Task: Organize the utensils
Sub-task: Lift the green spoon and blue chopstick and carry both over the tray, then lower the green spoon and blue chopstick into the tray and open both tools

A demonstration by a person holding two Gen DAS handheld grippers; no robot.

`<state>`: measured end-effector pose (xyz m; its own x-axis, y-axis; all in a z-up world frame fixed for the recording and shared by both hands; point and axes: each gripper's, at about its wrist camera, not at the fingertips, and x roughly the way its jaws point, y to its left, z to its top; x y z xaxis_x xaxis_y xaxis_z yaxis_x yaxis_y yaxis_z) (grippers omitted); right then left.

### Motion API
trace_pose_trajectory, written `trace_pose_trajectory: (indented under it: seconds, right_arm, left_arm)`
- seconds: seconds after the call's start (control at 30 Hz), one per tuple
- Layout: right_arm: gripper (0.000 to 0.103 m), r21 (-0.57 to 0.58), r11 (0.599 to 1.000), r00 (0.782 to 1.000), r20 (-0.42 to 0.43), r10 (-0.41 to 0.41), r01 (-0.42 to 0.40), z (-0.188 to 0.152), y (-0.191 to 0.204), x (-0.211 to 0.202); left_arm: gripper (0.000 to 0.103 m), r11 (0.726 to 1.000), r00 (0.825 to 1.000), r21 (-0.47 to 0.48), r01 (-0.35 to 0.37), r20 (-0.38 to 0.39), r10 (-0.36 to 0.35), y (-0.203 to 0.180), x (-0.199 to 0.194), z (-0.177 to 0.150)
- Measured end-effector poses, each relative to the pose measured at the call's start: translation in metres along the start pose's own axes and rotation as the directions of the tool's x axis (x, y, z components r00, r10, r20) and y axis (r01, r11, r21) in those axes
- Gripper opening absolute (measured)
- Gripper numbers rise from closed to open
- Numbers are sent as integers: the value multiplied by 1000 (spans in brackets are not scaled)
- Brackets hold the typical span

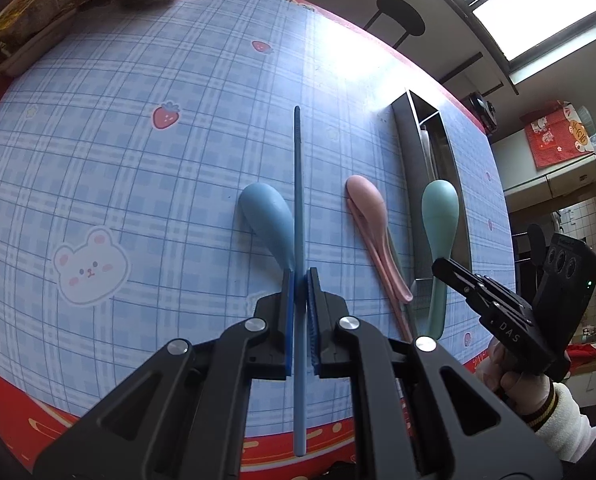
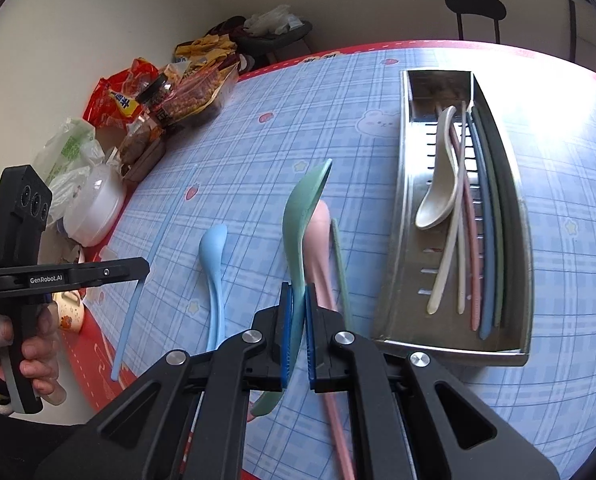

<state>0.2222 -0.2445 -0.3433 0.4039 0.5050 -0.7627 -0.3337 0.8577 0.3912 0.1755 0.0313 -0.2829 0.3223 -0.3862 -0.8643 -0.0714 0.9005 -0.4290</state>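
Observation:
My left gripper (image 1: 300, 274) is shut on a long blue chopstick (image 1: 297, 184), which hangs a little above the checked tablecloth; the chopstick (image 2: 130, 312) and that gripper (image 2: 144, 268) also show at the left of the right wrist view. My right gripper (image 2: 298, 288) is shut on the handle of a green spoon (image 2: 304, 208), bowl pointing away, lifted over a pink spoon (image 2: 318, 240). In the left wrist view the green spoon (image 1: 440, 208) hangs beside the steel tray (image 1: 408, 152). A blue spoon (image 1: 266, 220) lies on the cloth.
The steel tray (image 2: 404, 208) holds a white spoon (image 2: 438, 196) and several chopsticks (image 2: 484, 240). A green chopstick (image 2: 340, 272) and a pink chopstick (image 2: 338, 420) lie by the pink spoon. Snack bags (image 2: 170, 96) and a white bowl (image 2: 94, 208) crowd the table's left edge.

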Motion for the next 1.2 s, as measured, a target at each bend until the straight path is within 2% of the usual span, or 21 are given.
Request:
trace_pose_trajectory:
  seconds: [0.17,0.3,0.47,0.7,0.93,1.2]
  right_arm:
    - [7,27,998,997,49,-51,50,15,-28,-14]
    - [7,51,994,993,62,-100,97,25,-53,-21]
    - [7,52,988,988,51,-149,147,32,-72,-18]
    - [7,57,986,987,22,-160,159,39,-89,-6]
    - [7,54,987,988,11,-155,154,42,-95,2]
    - [7,58,986,988,12,-156,155,42,-99,5]
  left_arm:
    - [10,998,1000,63,28,-13,-27,-35,13,19]
    - [10,994,996,78,78,-40,-75,-65,30,37]
    - [10,987,991,107,122,-64,-116,-109,54,63]
    - [10,982,984,105,156,-100,-145,-160,99,98]
    - [10,986,980,89,143,-154,-129,-181,145,108]
    - [10,985,978,120,124,-181,-101,-192,167,108]
